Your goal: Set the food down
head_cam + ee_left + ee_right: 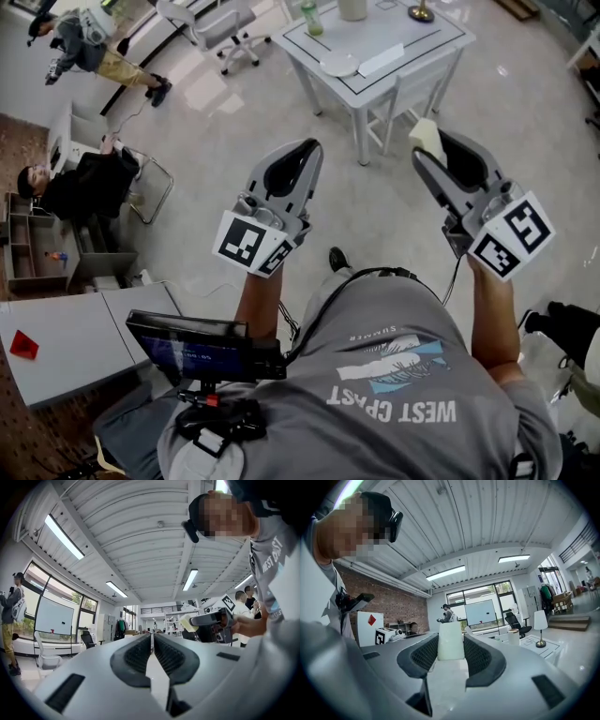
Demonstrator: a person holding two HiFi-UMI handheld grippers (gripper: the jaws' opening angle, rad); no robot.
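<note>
The food is a pale, cream-coloured block point(425, 134) pinched at the tip of my right gripper point(428, 148), held in the air above the floor, short of the white table point(441, 37). In the right gripper view the block point(451, 641) stands upright between the ribbed pads, and the right gripper point(451, 651) is shut on it. My left gripper point(308, 148) is raised beside it, apart from the block. Its jaws are pressed together with nothing between them, as the left gripper view point(152, 639) shows. That view also catches the block point(188, 622) to the right.
The white table carries a plate point(338, 64), a green cup point(311, 17), a lamp base point(420, 13) and a flat white item point(381, 60). An office chair point(220, 28) stands to its left. Two persons point(84, 183) point(94, 47) are at far left. A grey desk point(66, 342) is near left.
</note>
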